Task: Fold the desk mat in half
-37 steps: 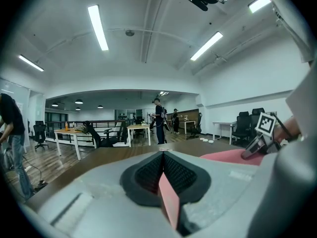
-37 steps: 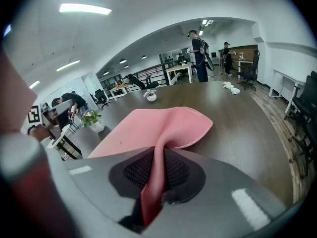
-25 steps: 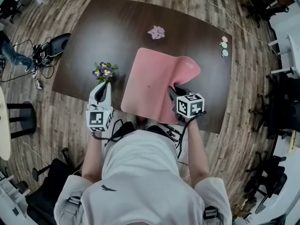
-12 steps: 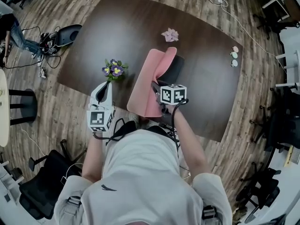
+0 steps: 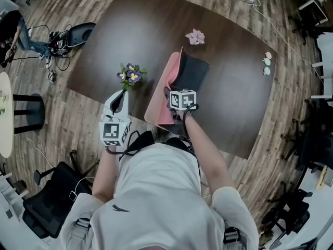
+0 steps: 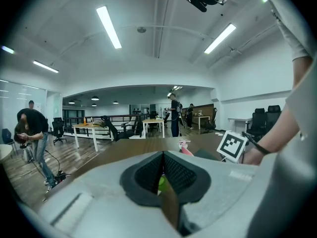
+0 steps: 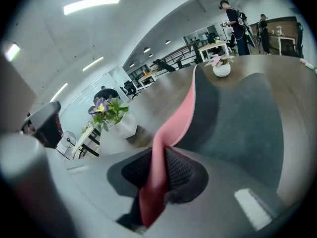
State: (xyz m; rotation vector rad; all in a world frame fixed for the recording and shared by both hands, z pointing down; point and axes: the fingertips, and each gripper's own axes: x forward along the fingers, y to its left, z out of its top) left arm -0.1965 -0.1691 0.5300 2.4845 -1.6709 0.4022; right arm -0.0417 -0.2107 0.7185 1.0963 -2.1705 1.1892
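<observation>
Head view: I am pinching an edge of the pink desk mat point(image 5: 158, 100) in my right gripper point(image 5: 168, 94), whose jaws have just been easing apart around it. The mat is lying folded over on the dark table point(image 5: 234, 92), dark underside showing. My left gripper point(image 5: 122, 97) is pointing toward the potted flowers point(image 5: 130, 75), closed and empty.

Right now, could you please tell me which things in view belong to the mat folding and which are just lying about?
In the job: pink desk mat; right hand-held gripper, its jaws just opened a little, with the mat's edge between them.

Lying about: potted purple flowers; pink flower in a small white pot; three small round pieces.
</observation>
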